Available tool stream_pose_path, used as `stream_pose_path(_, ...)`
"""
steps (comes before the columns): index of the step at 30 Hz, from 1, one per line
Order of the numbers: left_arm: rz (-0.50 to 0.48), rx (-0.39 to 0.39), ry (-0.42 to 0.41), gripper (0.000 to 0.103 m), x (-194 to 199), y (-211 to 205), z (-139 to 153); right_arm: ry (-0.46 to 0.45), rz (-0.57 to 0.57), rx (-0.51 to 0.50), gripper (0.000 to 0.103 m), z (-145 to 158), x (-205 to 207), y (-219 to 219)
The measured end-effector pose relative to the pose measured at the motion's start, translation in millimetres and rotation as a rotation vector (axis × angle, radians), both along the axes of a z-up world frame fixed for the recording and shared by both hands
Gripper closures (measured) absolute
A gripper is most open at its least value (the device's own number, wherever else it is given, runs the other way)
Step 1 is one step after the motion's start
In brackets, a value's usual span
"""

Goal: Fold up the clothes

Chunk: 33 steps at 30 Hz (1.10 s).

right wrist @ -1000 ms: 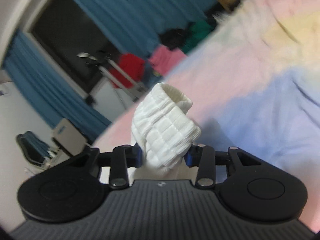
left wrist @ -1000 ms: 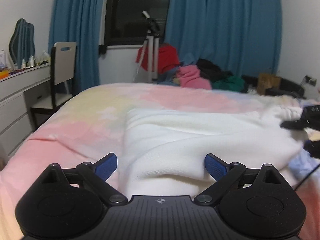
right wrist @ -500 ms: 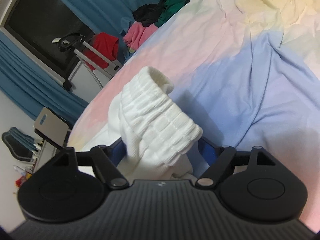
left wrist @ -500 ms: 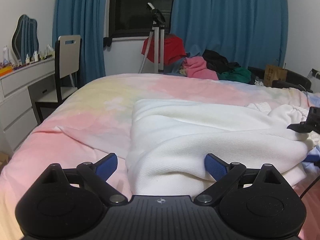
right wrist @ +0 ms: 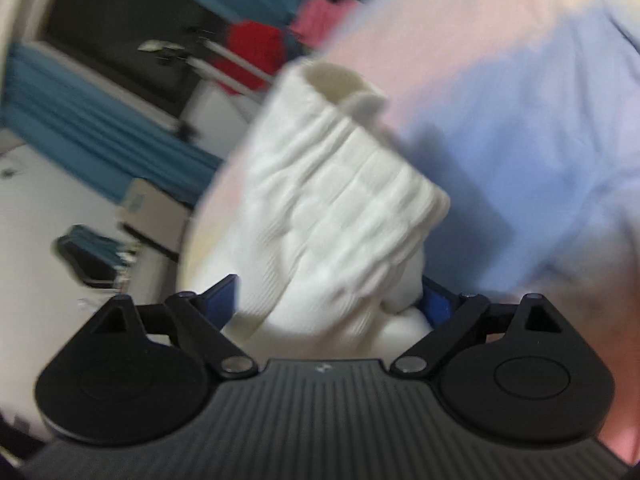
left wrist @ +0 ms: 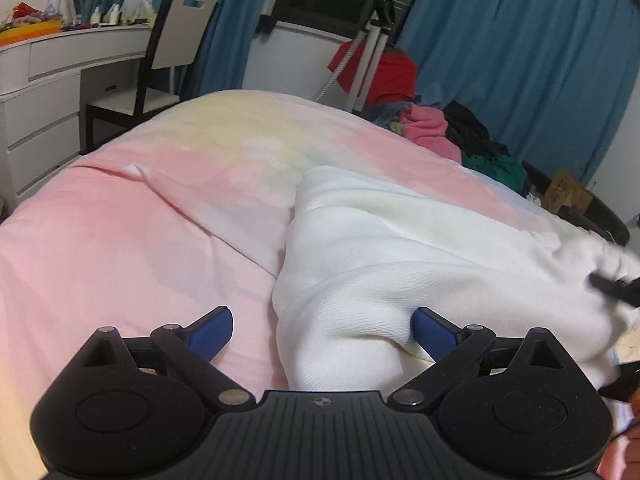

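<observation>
Your left gripper [left wrist: 322, 330] sits low over the near edge of the bed [left wrist: 132, 240], with the garment [left wrist: 400, 256] lying on the bed ahead and to your right. Its near fold runs between your fingers [left wrist: 212, 330]. Behind the bed's left side stands a chair [left wrist: 176, 36] beside the bench [left wrist: 72, 56]; behind its far end, a tripod [left wrist: 368, 44] and a clothes pile [left wrist: 448, 128].

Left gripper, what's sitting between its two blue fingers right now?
In the left wrist view, the left gripper has its jaws wide apart. Pink bedsheet fills the left part of the gap, and a fold of the white sweater fills the rest.
</observation>
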<state>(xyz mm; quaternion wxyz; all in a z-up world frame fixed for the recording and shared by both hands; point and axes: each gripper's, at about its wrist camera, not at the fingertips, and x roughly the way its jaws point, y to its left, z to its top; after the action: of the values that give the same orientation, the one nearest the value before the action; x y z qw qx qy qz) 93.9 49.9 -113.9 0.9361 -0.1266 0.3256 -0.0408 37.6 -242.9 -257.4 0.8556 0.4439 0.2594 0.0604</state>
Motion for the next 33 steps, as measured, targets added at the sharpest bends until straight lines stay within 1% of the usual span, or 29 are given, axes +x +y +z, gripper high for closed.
stream_pose_path(2,-0.005,-0.034,0.017,0.004,2.6,5.1,-1.5,-0.038,0.018,-0.034,0.009,3.4,0.7,5.2)
stream_pose_path(4,-0.017,-0.080,0.042,0.004,5.5,11.0,-2.8,0.021,0.008,-0.031,0.010,-4.7,5.6,4.3)
stream_pose_path(5,-0.024,-0.104,0.053,0.004,6.5,13.8,-2.7,0.056,0.001,-0.028,0.012,-9.2,8.2,3.6)
stream_pose_path(6,-0.029,-0.129,0.066,0.005,7.3,16.7,-2.3,0.090,-0.006,-0.025,0.017,-13.7,10.9,2.8)
stream_pose_path(7,-0.033,-0.159,0.079,0.006,7.6,20.3,-1.3,0.117,-0.019,-0.037,0.026,-16.7,12.4,2.2)
stream_pose_path(8,-0.033,-0.196,0.086,0.006,7.3,25.3,0.1,0.128,-0.024,-0.053,0.030,-16.4,12.7,2.9)
stream_pose_path(10,-0.040,-0.305,0.091,0.006,6.3,39.6,3.5,0.137,-0.030,-0.083,0.038,-13.1,12.1,5.2)
stream_pose_path(11,-0.048,-0.371,0.094,0.006,6.1,47.5,4.6,0.136,-0.032,-0.096,0.043,-10.4,11.3,6.6)
stream_pose_path(12,-0.060,-0.444,0.098,0.004,6.3,55.2,4.5,0.137,-0.033,-0.106,0.047,-7.8,10.2,8.2)
stream_pose_path(13,-0.067,-0.506,0.104,0.003,7.3,61.8,3.7,0.139,-0.034,-0.116,0.048,-5.3,9.2,9.8)
stream_pose_path(15,-0.070,-0.594,0.122,0.003,12.0,71.4,-0.2,0.137,-0.039,-0.134,0.052,-2.2,8.2,13.7)
stream_pose_path(16,-0.065,-0.625,0.130,0.003,14.5,74.9,-3.1,0.136,-0.041,-0.142,0.052,-1.1,8.0,15.8)
stream_pose_path(18,-0.047,-0.630,0.168,0.001,22.0,76.8,-12.4,0.131,-0.044,-0.165,0.053,1.2,7.4,18.7)
stream_pose_path(20,-0.070,-0.649,0.229,0.000,34.0,74.5,-21.7,0.124,-0.045,-0.192,0.054,4.1,8.1,19.6)
stream_pose_path(23,-0.064,-0.629,0.257,0.000,45.0,72.0,-29.6,0.114,-0.046,-0.206,0.054,5.5,7.2,19.8)
stream_pose_path(25,-0.059,-0.655,0.277,0.000,50.8,71.9,-37.8,0.113,-0.048,-0.205,0.054,5.5,6.3,19.4)
stream_pose_path(30,-0.101,-0.639,0.273,0.001,60.2,66.8,-43.7,0.111,-0.054,-0.206,0.054,5.9,9.0,23.1)
stream_pose_path(33,-0.128,-0.606,0.264,0.006,60.2,61.3,-45.0,0.111,-0.060,-0.204,0.054,5.1,10.3,24.7)
